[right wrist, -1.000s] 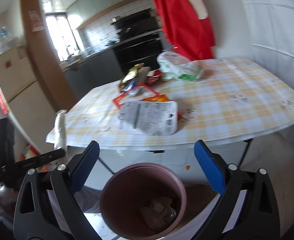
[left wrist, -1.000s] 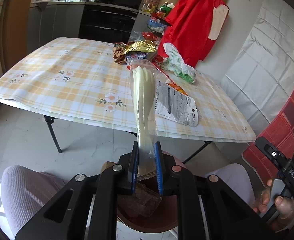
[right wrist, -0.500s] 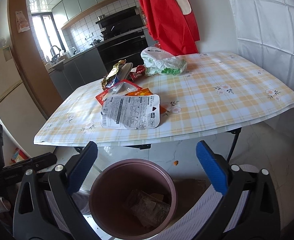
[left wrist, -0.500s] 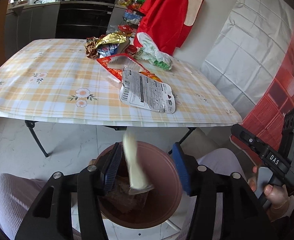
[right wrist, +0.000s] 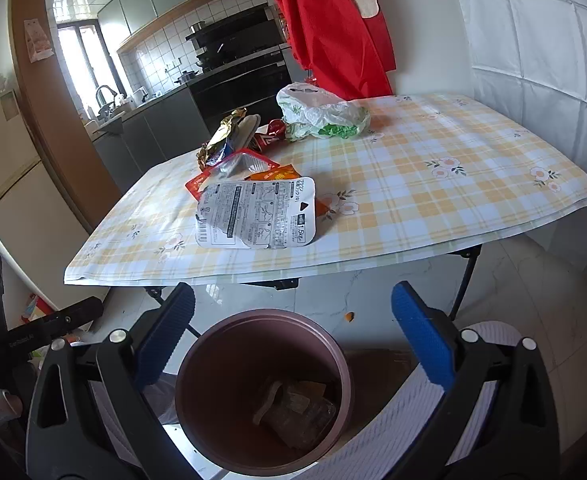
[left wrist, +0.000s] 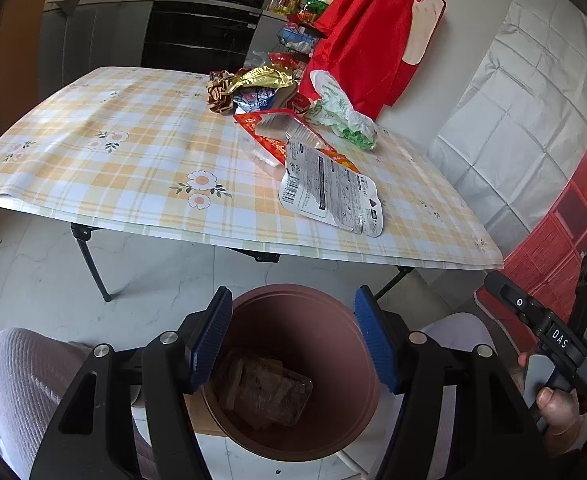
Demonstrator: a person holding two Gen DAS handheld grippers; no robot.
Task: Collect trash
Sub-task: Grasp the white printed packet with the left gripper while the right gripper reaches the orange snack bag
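Both tongs [left wrist: 293, 340] [right wrist: 293, 336] angled down over the bin [left wrist: 333, 312], left opening, empty

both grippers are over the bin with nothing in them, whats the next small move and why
Probably reach the left gripper, whose jaws are opening with nothing between them, up toward the silver printed pouch near the front edge of the yellow checked table. The round brown bin already holds trash, and that flat wrapper seems the closest piece left. The right gripper is open too.
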